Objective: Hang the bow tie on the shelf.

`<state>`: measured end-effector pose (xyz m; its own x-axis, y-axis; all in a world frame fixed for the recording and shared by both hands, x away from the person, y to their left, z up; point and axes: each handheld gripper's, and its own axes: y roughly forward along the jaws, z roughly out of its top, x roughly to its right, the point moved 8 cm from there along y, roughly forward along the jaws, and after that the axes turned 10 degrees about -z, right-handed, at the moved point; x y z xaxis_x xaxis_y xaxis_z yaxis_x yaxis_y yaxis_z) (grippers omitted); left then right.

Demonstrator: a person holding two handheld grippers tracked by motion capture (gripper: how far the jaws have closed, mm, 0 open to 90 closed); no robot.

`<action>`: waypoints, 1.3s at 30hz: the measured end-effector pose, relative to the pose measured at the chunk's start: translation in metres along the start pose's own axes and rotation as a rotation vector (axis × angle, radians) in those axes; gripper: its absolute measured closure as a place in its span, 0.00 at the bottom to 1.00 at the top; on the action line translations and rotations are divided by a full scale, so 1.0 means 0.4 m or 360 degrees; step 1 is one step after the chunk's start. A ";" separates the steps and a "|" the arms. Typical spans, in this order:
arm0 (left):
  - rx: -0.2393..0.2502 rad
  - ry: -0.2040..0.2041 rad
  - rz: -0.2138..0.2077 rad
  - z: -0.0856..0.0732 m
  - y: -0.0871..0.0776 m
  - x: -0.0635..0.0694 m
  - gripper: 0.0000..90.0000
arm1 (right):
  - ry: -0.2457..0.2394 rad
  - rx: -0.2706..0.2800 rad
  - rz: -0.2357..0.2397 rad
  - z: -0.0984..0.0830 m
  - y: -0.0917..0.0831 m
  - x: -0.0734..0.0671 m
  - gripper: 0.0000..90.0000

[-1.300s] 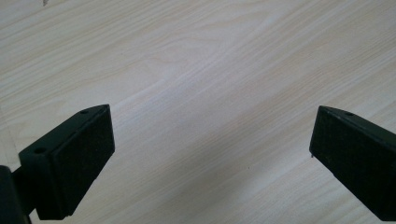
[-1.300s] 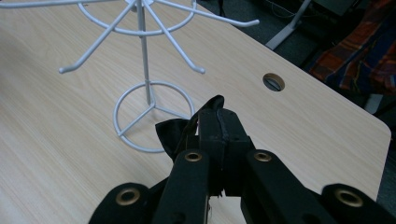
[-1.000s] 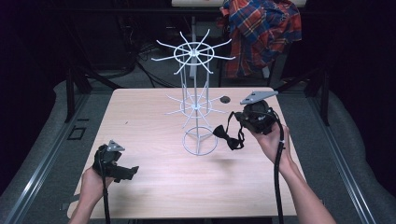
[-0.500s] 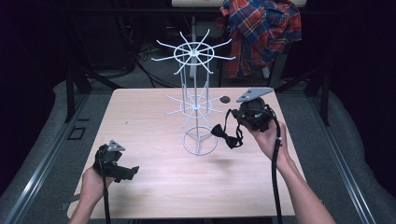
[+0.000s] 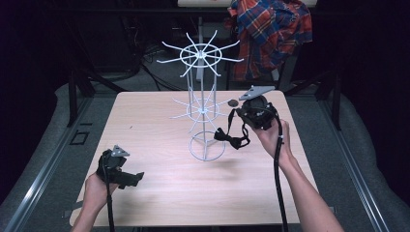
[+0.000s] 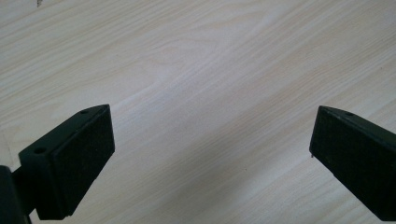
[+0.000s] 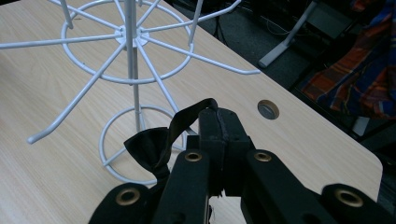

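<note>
While the right gripper [image 5: 239, 117] is held up off the table [image 5: 154, 125] on the right side, its jaws are pinched tight on the strap of a black bow tie [image 5: 231, 140], and the bow dangles just beside the base ring of the white wire rack [image 5: 203, 111]. From the right gripper view the bow tie [image 7: 149, 147] hangs in front of that ring, with the rack [image 7: 133, 60] arms spreading out above and beyond it. None of the rack's hooks carry anything.

Left gripper [image 5: 133, 178] sits low at the near left corner of the table, jaws spread wide apart with bare wood [image 6: 210, 93] between them.

Other stuff: a small round cable hole [image 7: 268, 109] in the tabletop behind the rack, and a plaid shirt [image 5: 270, 34] draped on something past the far edge.
</note>
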<state>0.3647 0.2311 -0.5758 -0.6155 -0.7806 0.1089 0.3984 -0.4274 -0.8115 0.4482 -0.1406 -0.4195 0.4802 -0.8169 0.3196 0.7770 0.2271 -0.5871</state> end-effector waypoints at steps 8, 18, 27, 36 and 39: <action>0.0003 -0.0004 0.0001 -0.001 -0.001 -0.001 0.00 | 0.0006 -0.0002 -0.0001 0.010 0.027 -0.005 1.00; 0.0002 0.0002 0.0000 0.000 -0.001 0.000 0.00 | 0.0007 0.0020 -0.0017 0.019 0.050 -0.011 1.00; 0.0003 -0.0005 0.0000 -0.002 -0.001 0.000 0.00 | 0.0010 0.0000 -0.0018 0.023 0.072 -0.020 1.00; 0.0003 -0.0006 -0.0007 -0.003 -0.002 0.000 0.00 | 0.0049 -0.0022 0.0007 0.021 0.088 -0.022 0.99; 0.0002 -0.0004 -0.0009 -0.003 -0.001 0.000 0.00 | 0.0049 -0.0033 0.0008 0.019 0.089 -0.021 0.98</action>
<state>0.3638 0.2317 -0.5761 -0.6160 -0.7793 0.1153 0.3958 -0.4327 -0.8101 0.4751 -0.1214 -0.4375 0.4709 -0.8318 0.2938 0.7659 0.2202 -0.6041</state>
